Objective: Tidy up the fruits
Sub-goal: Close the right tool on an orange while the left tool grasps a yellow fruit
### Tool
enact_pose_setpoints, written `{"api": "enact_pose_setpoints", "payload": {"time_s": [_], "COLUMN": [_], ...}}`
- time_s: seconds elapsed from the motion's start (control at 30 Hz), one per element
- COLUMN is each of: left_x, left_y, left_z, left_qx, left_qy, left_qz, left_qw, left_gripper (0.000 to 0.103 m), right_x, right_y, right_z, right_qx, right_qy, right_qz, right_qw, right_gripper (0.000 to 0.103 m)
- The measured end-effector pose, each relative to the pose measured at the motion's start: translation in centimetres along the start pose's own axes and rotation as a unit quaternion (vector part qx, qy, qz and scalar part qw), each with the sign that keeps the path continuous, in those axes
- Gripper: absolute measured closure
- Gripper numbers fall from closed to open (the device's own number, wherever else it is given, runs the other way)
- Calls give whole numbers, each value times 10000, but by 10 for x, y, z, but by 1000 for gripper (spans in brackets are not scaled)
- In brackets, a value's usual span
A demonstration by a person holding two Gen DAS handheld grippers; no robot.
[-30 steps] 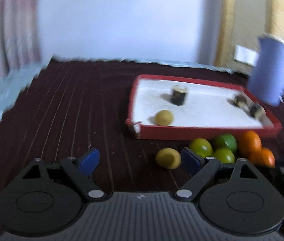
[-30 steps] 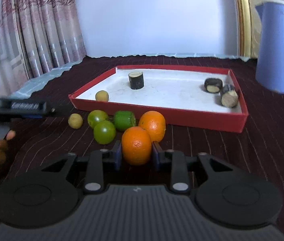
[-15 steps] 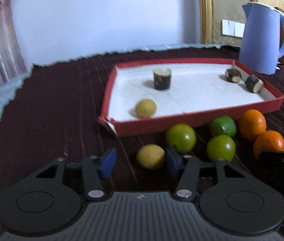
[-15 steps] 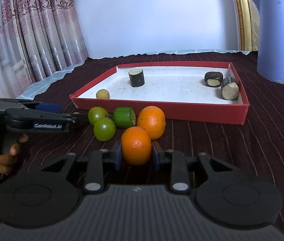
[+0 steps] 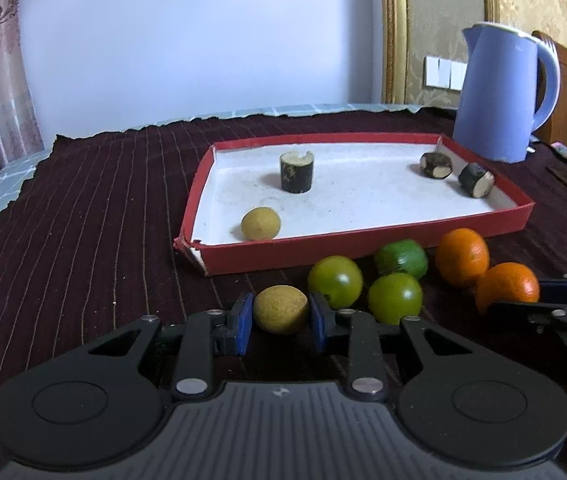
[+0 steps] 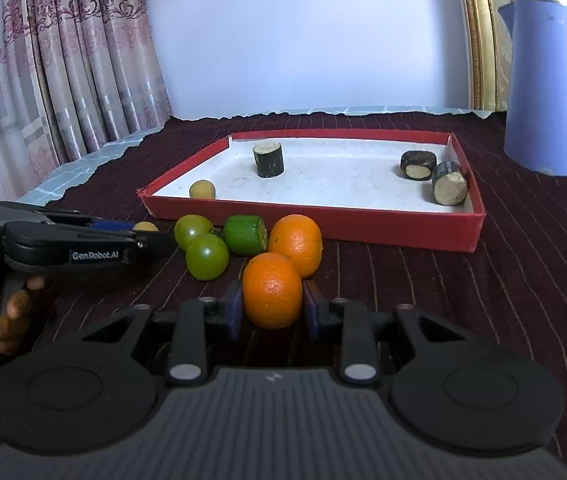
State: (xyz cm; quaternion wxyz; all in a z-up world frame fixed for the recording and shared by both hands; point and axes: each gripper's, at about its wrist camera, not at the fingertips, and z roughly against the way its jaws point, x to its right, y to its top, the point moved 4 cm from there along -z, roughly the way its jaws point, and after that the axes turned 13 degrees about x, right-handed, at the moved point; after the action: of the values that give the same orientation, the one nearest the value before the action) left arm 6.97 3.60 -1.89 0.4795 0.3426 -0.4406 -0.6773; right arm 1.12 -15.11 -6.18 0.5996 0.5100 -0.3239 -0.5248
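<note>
Left wrist view — left tool (image 5: 281, 322) tilted down, clamping yellow fruit (image 5: 280, 309).

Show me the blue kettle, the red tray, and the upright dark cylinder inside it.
blue kettle (image 5: 499, 100), left wrist view, middle of its body
red tray (image 5: 363, 246), left wrist view, near wall
upright dark cylinder (image 6: 269, 162), right wrist view, its side

Blue kettle (image 5: 501, 94) – patterned curtain (image 6: 63, 72) – dark tablecloth (image 5: 83, 220)

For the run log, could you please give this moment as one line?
left gripper: just closed on yellow fruit | right gripper: shut on orange | both on cloth, before tray
</note>
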Motion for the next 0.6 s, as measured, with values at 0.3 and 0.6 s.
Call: {"api": "enact_pose_setpoints", "payload": {"time_s": [0.3, 0.6], "left_x": [11, 30], "left_y": [5, 20], "left_z": [3, -5], "left_qx": [-57, -85], "left_qy": [102, 441], "left_qz": [244, 171], "left_qw": [9996, 9988], "left_gripper": [74, 74], "right_x": [-4, -5], "right_y": [6, 19], "right_z": [8, 10], "right_qx": [152, 389], "right_qy": [-125, -444], "right_qz": [118, 402], "right_qw": [9997, 9974], "right_gripper": [74, 74]}}
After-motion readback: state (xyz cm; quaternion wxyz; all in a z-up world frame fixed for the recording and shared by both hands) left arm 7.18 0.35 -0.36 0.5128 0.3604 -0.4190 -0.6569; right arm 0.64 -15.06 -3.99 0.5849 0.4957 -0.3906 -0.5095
